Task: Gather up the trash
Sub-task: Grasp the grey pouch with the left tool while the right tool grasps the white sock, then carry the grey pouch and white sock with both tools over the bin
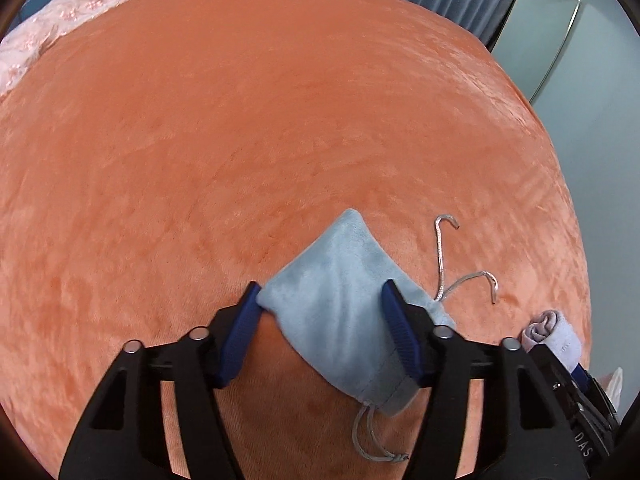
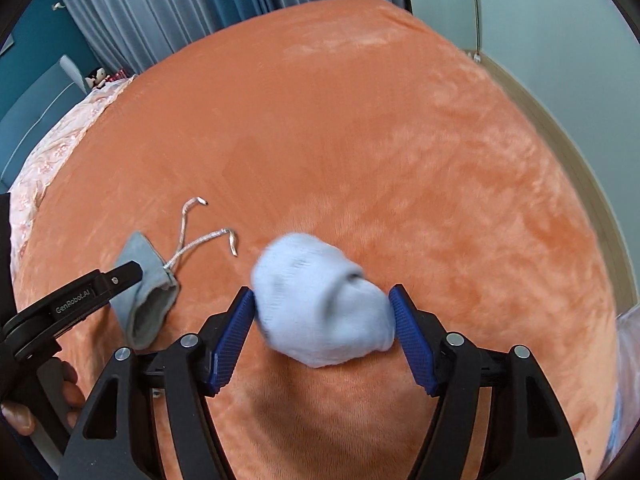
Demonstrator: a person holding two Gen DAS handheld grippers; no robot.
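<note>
A light blue velvet drawstring pouch (image 1: 336,312) lies on the orange blanket (image 1: 240,120). My left gripper (image 1: 321,286) is shut on it: the left pad meets its edge and the right pad presses into the cloth. A silver cord (image 1: 440,264) trails from the pouch's mouth. In the right wrist view a balled pale blue sock (image 2: 320,312), slightly blurred, fills the gap of my right gripper (image 2: 321,291), touching both pads. The pouch (image 2: 148,308) shows there at the left, under one of the left gripper's fingers (image 2: 120,276).
A pink embroidered cover (image 1: 60,20) lies along the bed's far left edge. Blue-grey curtains (image 2: 160,12) hang behind the bed. The bed's edge and a pale wall (image 2: 560,40) run down the right. A hand (image 2: 24,412) grips the left tool's handle.
</note>
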